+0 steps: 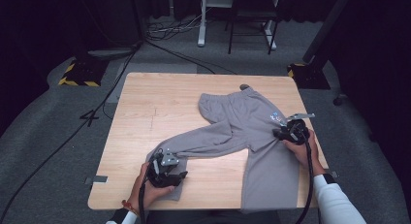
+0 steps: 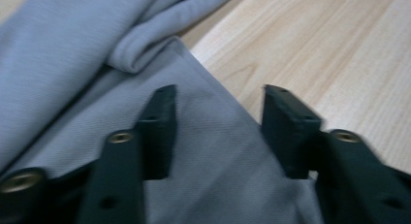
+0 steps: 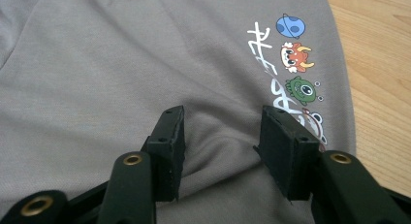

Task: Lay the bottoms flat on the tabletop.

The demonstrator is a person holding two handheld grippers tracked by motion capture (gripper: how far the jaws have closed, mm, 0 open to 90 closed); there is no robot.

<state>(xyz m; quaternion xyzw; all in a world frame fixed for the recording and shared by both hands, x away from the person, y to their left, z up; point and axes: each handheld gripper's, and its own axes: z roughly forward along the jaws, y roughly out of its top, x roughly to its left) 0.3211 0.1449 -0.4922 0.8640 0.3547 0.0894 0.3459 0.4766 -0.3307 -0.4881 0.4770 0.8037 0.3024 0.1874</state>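
Note:
Grey sweatpants (image 1: 242, 122) lie spread on the wooden table (image 1: 155, 107), waistband at the far side, one leg slanting toward the near left and the other hanging over the near edge. My left gripper (image 1: 160, 162) sits at the left leg's cuff. Its jaws stand open (image 2: 218, 95) just over the grey cloth (image 2: 72, 49), whose edge runs between them. My right gripper (image 1: 278, 133) is at the pants' right hip. It is open (image 3: 223, 112), jaws pressed onto the fabric (image 3: 121, 54), which bulges between them beside a cartoon monster print (image 3: 291, 64).
Bare wood (image 2: 315, 49) lies right of the cuff and across the table's left half. Grey carpet with cables (image 1: 72, 132), yellow-black striped stand bases (image 1: 80, 73) and white desk legs (image 1: 201, 25) surround the table. A tape tab (image 1: 99, 179) marks the near left edge.

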